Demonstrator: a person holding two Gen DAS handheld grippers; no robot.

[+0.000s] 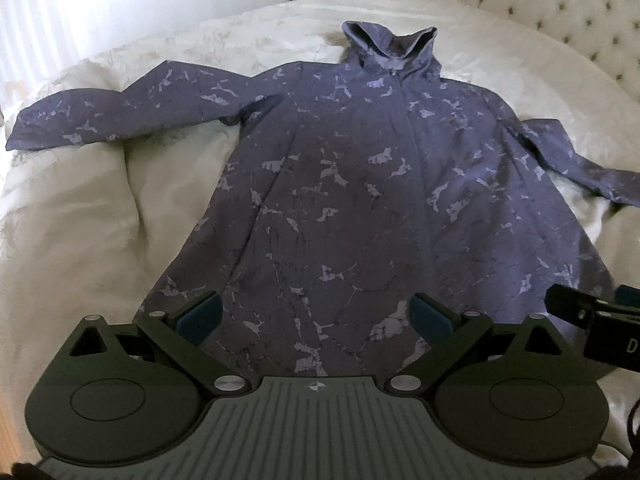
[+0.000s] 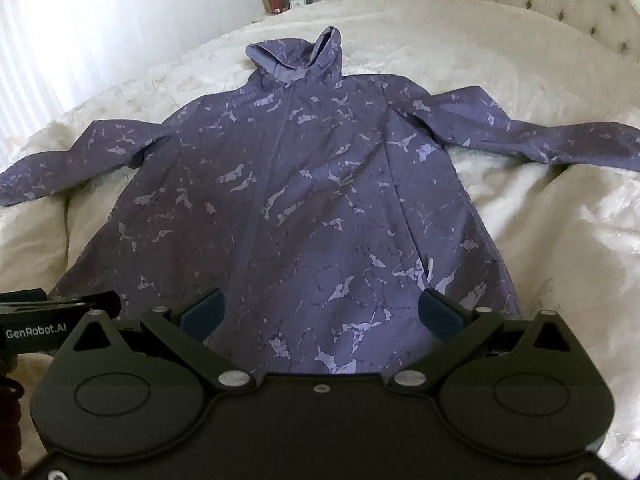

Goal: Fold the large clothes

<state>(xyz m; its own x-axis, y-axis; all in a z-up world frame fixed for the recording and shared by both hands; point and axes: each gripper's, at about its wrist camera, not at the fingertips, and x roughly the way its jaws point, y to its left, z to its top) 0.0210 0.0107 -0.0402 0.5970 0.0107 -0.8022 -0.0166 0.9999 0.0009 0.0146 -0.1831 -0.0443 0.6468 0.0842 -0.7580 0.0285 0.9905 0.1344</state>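
Bedroom: bed (image 1: 80, 208) w/ rumpled cream bedspread, tufted cream headboard (image 1: 560, 12) at far right, nightstand (image 2: 280, 0) w/ lamp and small items at the far side, pale curtain along the left wall.

Purple jacket (image 1: 340, 184) w/ lighter marbled print lies spread flat, front up, on the bedspread; hood (image 1: 390, 46) points away toward the nightstand end, hem nearest the cams. Both sleeves out to the sides: left sleeve (image 1: 100, 116) stretched across the bedding, right sleeve (image 2: 540, 136) angled out toward the headboard side. Zip line runs down the centre.

Left hand-held gripper (image 1: 316, 312) hovers over the hem, left of the zip line, blue pads spread wide, nothing between them; can't tell if the pads touch the cloth. Right hand-held gripper (image 2: 320, 312) likewise over the hem, on the jacket's right half, jaws wide apart, empty. The two sit side by side, close together: each shows at the edge of the other's view, right one at the left cam's right edge, left one at the right cam's left edge. Both point along the jacket toward the hood, tilted down at the bed.
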